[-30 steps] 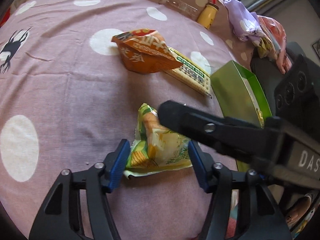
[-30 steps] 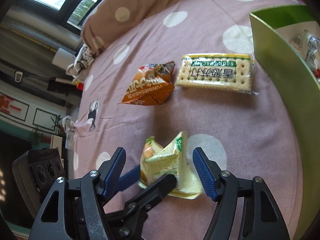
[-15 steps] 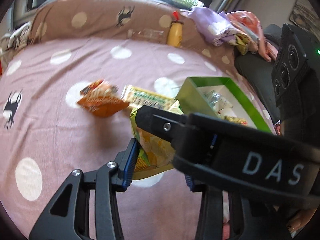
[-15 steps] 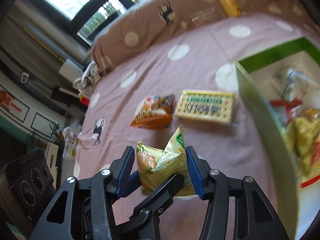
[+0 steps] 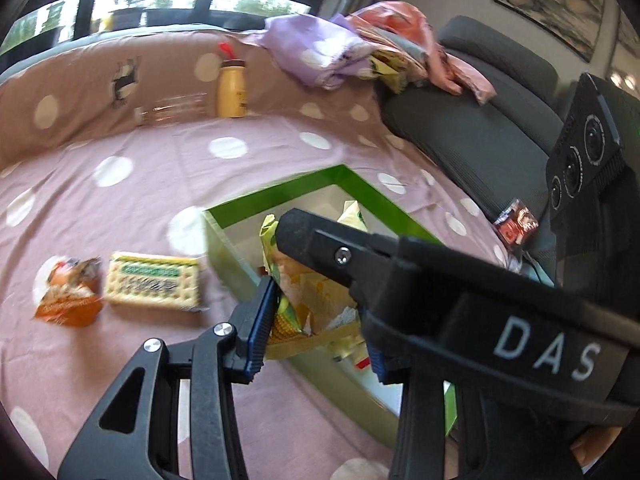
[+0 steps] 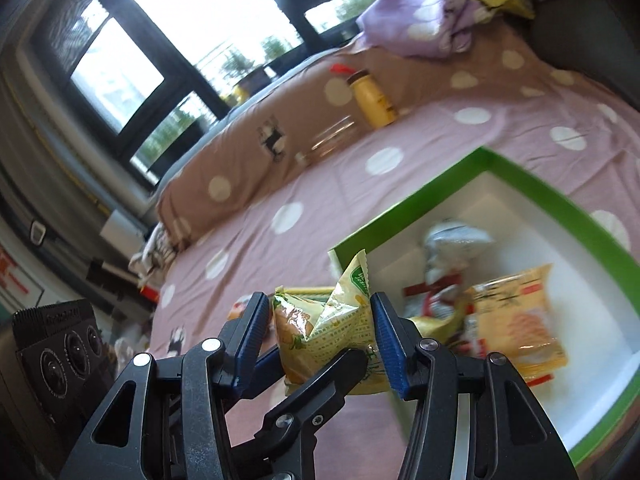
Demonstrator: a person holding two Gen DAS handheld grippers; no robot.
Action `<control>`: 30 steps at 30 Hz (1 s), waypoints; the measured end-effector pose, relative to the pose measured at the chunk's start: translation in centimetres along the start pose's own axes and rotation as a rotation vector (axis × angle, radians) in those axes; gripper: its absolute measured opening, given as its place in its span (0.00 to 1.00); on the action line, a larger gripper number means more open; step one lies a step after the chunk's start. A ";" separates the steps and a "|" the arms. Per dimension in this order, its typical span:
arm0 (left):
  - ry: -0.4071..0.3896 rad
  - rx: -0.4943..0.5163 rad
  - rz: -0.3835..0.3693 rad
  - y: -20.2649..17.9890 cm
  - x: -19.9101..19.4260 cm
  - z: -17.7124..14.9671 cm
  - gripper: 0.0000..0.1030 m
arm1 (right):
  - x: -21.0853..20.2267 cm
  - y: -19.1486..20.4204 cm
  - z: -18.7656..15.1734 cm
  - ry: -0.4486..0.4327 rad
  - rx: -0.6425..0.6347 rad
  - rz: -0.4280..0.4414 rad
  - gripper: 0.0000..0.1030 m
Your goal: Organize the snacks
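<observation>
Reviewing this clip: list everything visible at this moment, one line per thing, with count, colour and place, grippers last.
yellow-green snack packet: 1, yellow and green, clamped between both grippers near the box's edge
green box: 1, green walls, white inside, on the bedspread
packets in the box: several, yellow, silver, red
cracker pack: 1, pale yellow with green label, on the bedspread left of the box
orange snack bag: 1, orange, left of the crackers
yellow bottle: 1, against the bolster
clear bottle: 1, lying beside it
bedspread: 1, pink with white dots
purple cloth: 1, far corner
left gripper: black, blue pads, shut on the packet
right gripper: same, shut on the packet
</observation>
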State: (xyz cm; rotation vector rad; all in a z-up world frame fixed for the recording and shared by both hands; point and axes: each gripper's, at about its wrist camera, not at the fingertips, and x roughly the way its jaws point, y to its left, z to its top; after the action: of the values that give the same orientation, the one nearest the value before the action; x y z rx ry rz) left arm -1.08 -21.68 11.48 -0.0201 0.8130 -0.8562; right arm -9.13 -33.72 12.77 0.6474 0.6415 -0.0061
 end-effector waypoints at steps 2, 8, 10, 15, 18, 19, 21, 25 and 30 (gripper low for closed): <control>0.014 0.027 -0.022 -0.9 0.9 0.5 0.39 | -0.5 -1.4 0.4 -0.025 0.032 -0.016 0.54; 0.077 0.061 -0.081 -2.9 4.0 1.5 0.39 | -1.5 -4.6 0.8 -0.064 0.116 -0.073 0.54; 0.094 0.071 -0.091 -3.5 4.7 1.5 0.39 | -1.5 -5.7 0.9 -0.073 0.153 -0.086 0.54; 0.142 0.061 -0.119 -4.2 6.7 1.6 0.39 | -1.9 -8.1 0.9 -0.084 0.233 -0.094 0.54; 0.161 0.043 -0.133 -4.4 7.5 1.5 0.39 | -1.7 -8.6 0.9 -0.080 0.247 -0.120 0.54; 0.164 0.038 -0.139 -4.4 7.7 1.4 0.39 | -1.7 -8.8 0.9 -0.080 0.253 -0.125 0.54; 0.177 0.021 -0.150 -4.3 8.1 1.3 0.40 | -1.5 -9.0 0.9 -0.079 0.259 -0.139 0.54; 0.199 -0.003 -0.146 -4.1 8.7 1.1 0.40 | -1.2 -9.5 0.8 -0.065 0.276 -0.156 0.54; 0.209 -0.026 -0.136 -3.8 9.1 0.9 0.42 | -0.8 -10.0 0.8 -0.045 0.289 -0.161 0.54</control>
State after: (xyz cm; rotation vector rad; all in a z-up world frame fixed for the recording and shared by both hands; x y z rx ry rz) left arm 0.42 -30.71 7.64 -0.0090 1.0278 -0.9866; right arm -11.31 -42.34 8.08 0.8698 0.6536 -0.2670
